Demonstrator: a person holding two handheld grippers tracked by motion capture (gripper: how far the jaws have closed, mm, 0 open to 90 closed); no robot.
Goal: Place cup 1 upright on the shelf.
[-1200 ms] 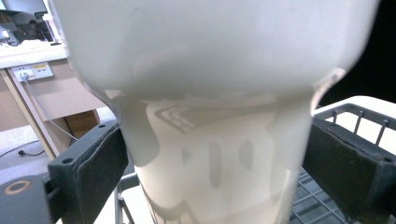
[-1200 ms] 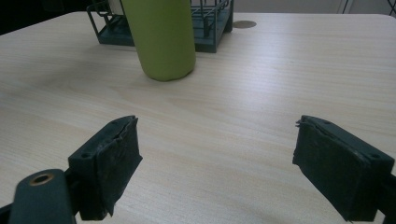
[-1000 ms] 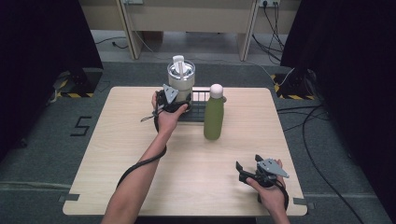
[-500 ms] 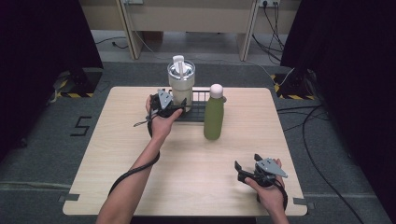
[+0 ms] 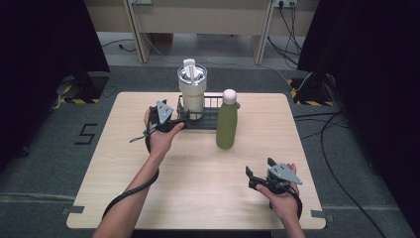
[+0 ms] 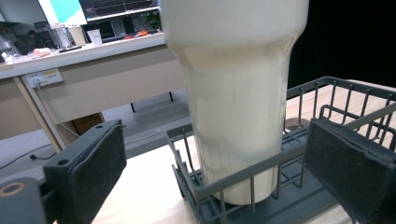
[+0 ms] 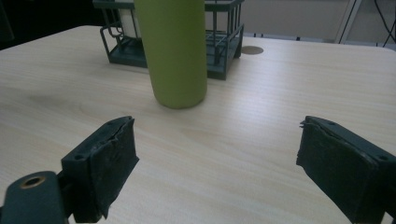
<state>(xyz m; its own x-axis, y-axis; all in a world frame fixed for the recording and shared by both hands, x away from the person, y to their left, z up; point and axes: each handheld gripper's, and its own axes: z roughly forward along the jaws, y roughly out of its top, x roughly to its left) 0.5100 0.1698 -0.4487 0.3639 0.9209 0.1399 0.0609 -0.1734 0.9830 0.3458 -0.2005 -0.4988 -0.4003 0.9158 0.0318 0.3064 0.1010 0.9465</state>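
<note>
Altogether one tumbler (image 5: 191,89), one bottle (image 5: 227,119), one rack (image 5: 210,123)

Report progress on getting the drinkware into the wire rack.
Done: the cream tumbler stands in the wire rack. In hand: nothing; the left gripper, jaws open, sits by the rack, and the right gripper has just been opening, empty. Left: the green bottle stands on the table in front of the rack.

cream tumbler (image 5: 191,94); upright in dark wire rack (image 5: 210,121); green bottle (image 5: 226,125) upright beside rack
</note>
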